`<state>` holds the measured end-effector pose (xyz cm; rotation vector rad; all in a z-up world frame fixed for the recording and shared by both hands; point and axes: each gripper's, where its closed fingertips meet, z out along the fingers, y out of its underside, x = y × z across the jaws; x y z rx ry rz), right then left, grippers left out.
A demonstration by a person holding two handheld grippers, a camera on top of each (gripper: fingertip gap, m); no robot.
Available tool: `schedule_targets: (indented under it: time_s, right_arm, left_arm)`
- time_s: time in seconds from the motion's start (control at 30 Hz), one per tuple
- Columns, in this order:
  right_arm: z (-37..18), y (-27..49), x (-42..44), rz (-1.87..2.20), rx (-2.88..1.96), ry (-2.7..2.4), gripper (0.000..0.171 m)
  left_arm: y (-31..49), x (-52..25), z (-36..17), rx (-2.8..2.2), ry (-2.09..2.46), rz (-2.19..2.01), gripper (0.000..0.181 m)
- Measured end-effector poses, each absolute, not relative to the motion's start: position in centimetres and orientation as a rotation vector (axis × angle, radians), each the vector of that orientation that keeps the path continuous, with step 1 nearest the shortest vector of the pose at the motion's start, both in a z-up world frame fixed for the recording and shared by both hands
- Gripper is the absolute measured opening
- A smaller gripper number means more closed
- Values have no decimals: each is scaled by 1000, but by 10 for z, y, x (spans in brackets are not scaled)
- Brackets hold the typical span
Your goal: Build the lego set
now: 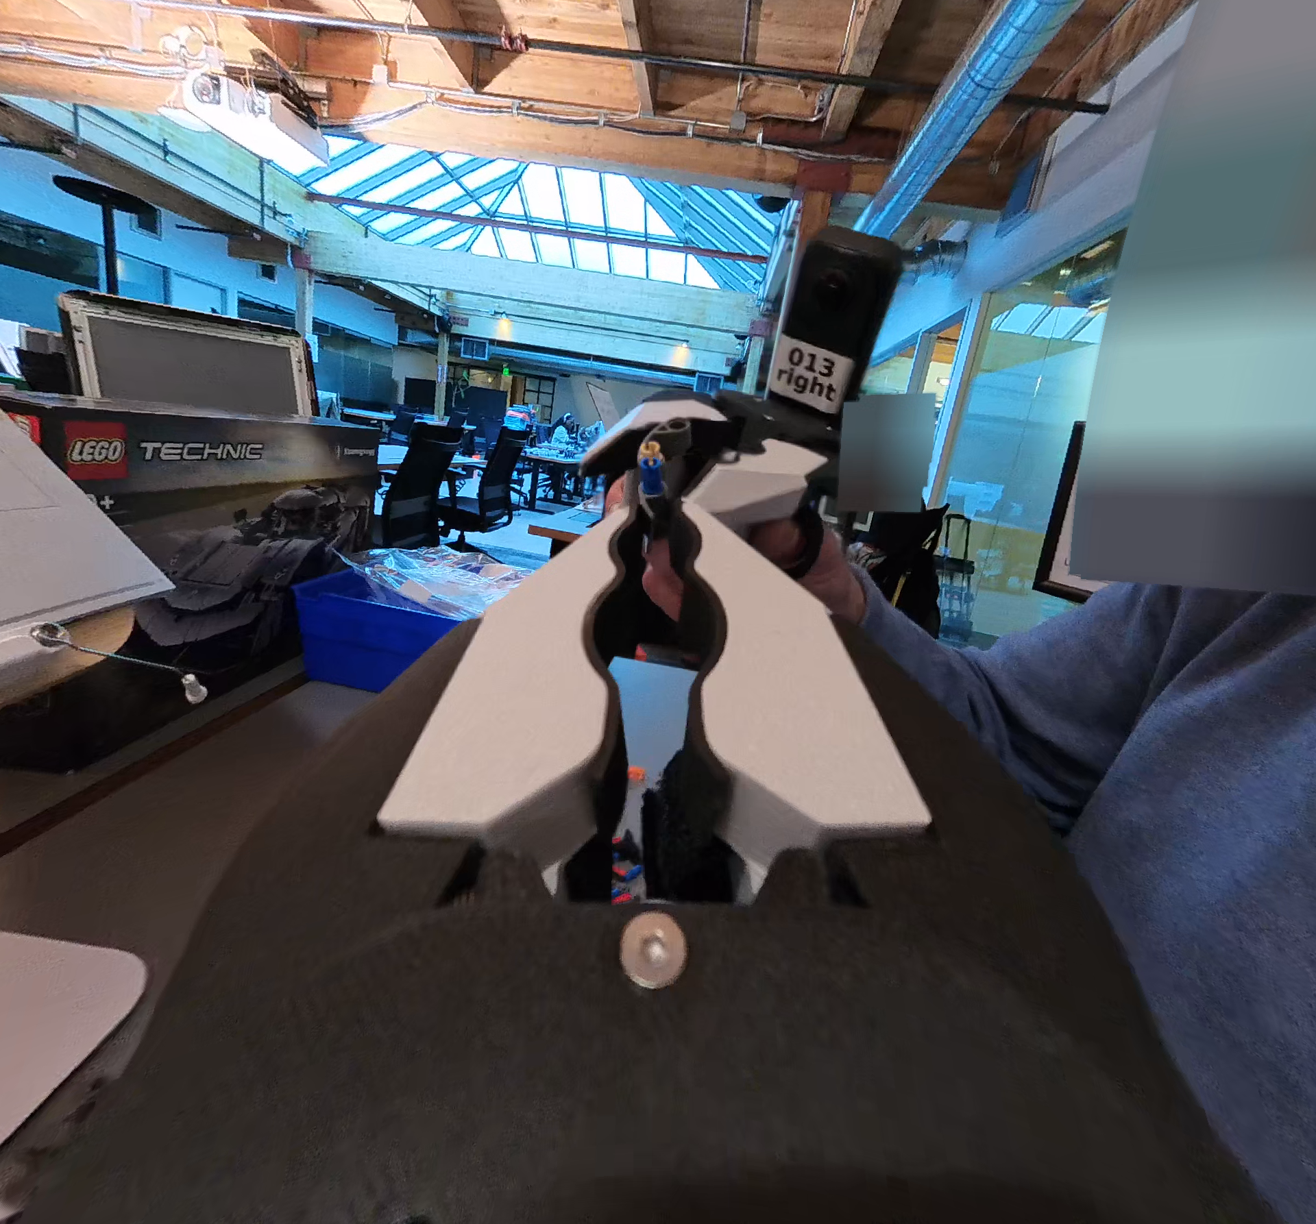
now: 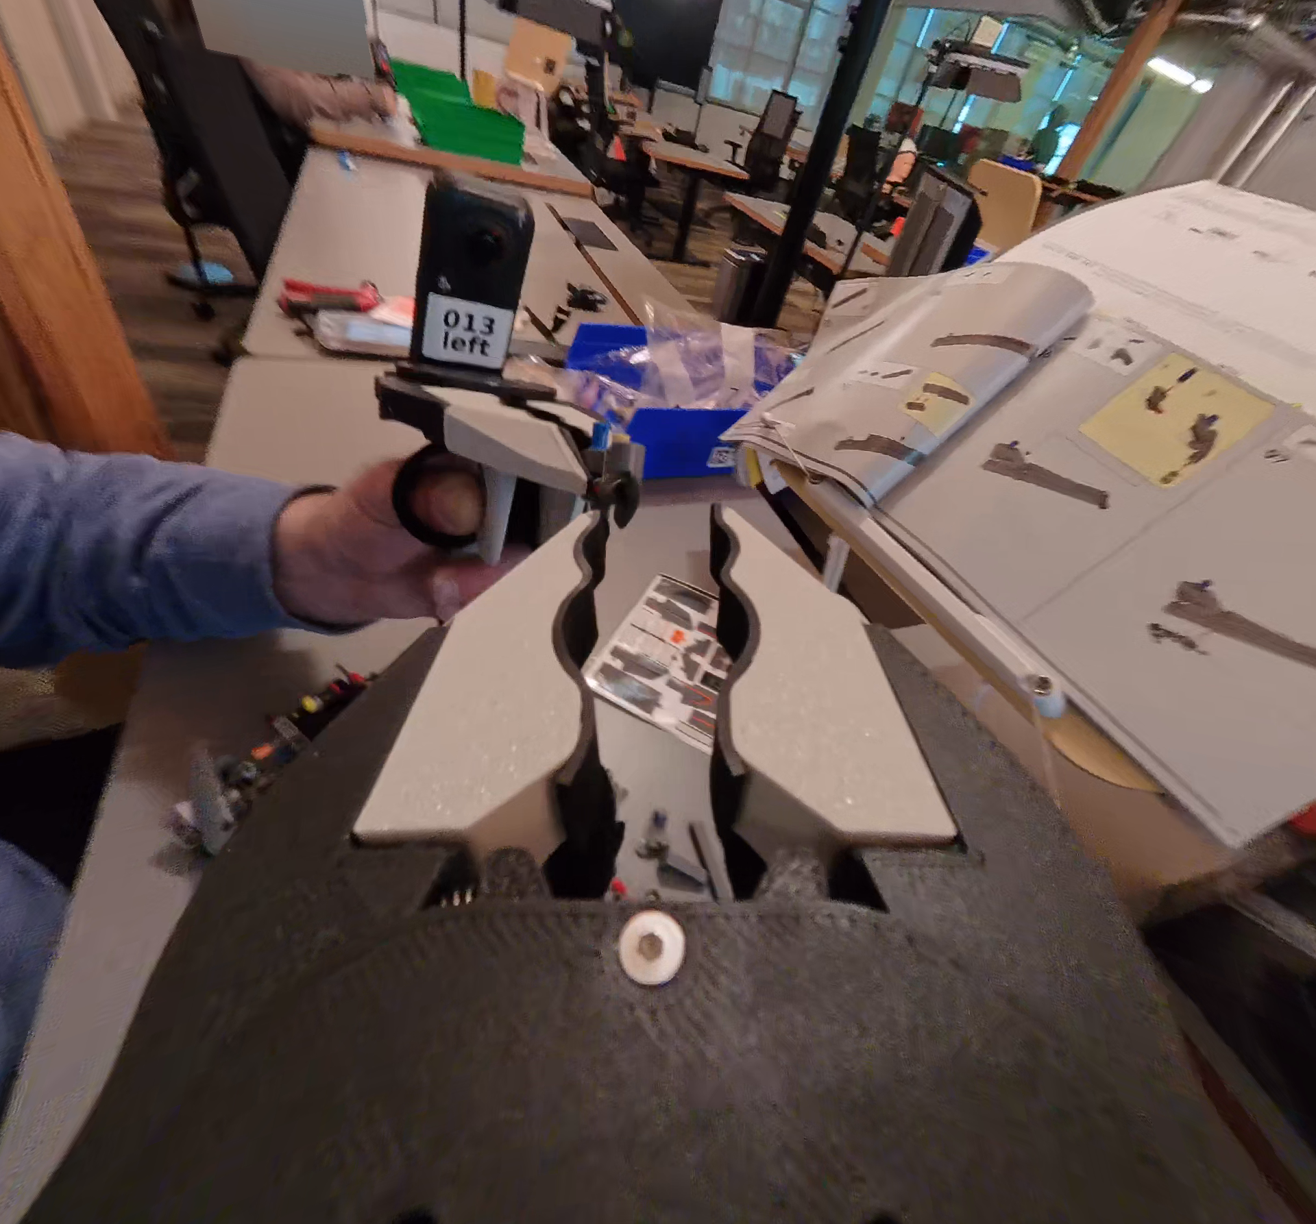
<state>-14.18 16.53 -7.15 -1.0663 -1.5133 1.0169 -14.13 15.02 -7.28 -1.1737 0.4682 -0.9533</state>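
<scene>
Left gripper [image 1: 655, 520] pinches a small lego assembly [image 1: 651, 471]; right gripper [image 2: 655, 520] gapes empty.

Beyond the assembly: blue bin [image 2: 676, 435] on a grey table [image 2: 313, 414], open instruction booklet [image 2: 1068, 478] beside the bin, office desks behind it.

The propped instruction booklet [image 2: 1068, 478] overhangs the counter [image 2: 299, 421] on the right, with the blue bin [image 2: 683, 435] behind. Bare counter lies left; loose pieces [image 2: 299, 727] crowd the near-left edge.
</scene>
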Motion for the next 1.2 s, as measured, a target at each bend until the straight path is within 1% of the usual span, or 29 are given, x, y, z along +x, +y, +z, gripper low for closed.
schedule_targets:
  time_s: [0.1,0.13,0.23,0.3,0.5,0.8,0.93,1.2]
  right_arm:
    - [-75,157,-143,854,-1017,-1523,26]
    - [-74,154,-145,871,-1027,-1517,27]
    - [-70,153,-145,1026,-1081,-1493,18]
    - [-69,148,-144,1140,-1097,-1504,7]
    - [-70,144,-138,1211,-1114,-1589,0]
    - [-73,143,-129,1189,-1184,-1787,0]
    - [-81,142,-127,1176,-1242,-1904,0]
    - [-89,145,-129,1120,-1277,-2063,0]
  left_arm:
    - [150,-139,-72,-1164,437,-996,5]
    - [150,-139,-71,-1159,433,-1021,5]
    - [147,-138,-69,-1138,432,-1062,5]
    - [145,-137,-67,-1129,438,-1077,5]
    - [142,-135,-66,-1133,483,-1105,5]
    - [138,-140,-64,-1177,552,-1009,9]
    - [134,-130,-69,-1244,643,-1000,10]
    - [138,-130,-77,-1321,657,-992,7]
